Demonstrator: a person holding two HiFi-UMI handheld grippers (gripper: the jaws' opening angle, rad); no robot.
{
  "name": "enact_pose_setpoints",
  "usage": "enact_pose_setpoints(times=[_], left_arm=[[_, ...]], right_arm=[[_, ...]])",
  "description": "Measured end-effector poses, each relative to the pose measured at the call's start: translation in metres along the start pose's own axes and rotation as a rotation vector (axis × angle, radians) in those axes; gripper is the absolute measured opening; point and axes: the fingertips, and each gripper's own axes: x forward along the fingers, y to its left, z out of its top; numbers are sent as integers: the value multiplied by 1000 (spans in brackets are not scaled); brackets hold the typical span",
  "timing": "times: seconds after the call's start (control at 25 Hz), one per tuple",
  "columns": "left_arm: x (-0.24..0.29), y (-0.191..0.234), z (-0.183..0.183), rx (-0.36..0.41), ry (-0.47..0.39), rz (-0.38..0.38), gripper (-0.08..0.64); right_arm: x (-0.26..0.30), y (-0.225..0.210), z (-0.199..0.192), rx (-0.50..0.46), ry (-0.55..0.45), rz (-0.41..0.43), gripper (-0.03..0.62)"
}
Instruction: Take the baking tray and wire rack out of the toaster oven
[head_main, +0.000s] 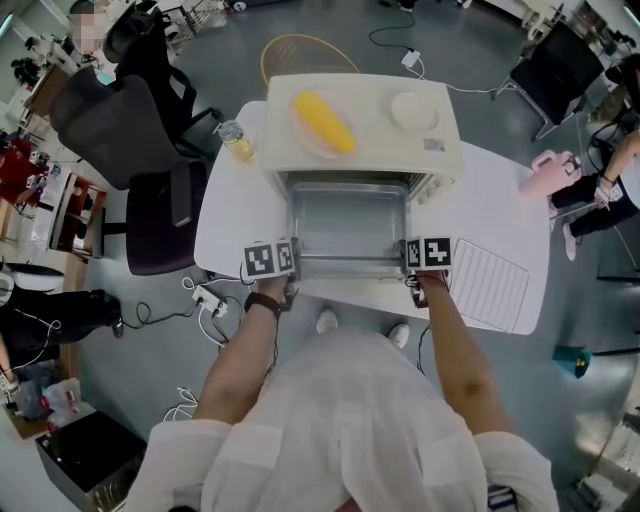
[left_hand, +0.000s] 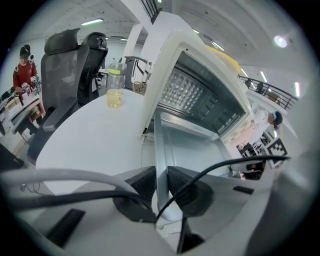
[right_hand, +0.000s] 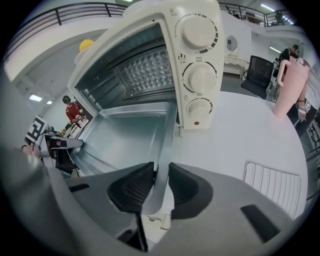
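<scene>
I judge the job a little over halfway. The white wire rack (head_main: 489, 285) with thin parallel bars already lies flat on the white table (head_main: 500, 195), at the right of the head view and well clear of the cream-coloured toaster oven (head_main: 375, 100). The shallow, rectangular grey metal baking tray (head_main: 350, 225) is what is left. It sits in the middle of the head view, drawn partway out of the oven mouth, with its far end seemingly just inside.

My left gripper (left_hand: 161, 187) is clamped on the tray's front-left rim, the ribbed black pads pressing either side of the thin raised lip. My right gripper (right_hand: 161, 186) pinches the front-right rim the same way, at the lower middle of its own view. To finish, I need to pull the tray fully clear and set it down on the table.

The tray is smooth and dull-shiny with rounded corners and a turned-up edge. It looks slippery, so a level, two-sided pull seems wise. The oven's back wall is dimpled bright metal, and its casing is glossy with three round knobs.
</scene>
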Motion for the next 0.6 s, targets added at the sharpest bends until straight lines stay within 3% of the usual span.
enact_pose_setpoints(times=[0.6], left_arm=[[-28, -37, -47, -12, -22, -9, 61]], right_arm=[[-46, -13, -45, 11, -55, 13, 91]])
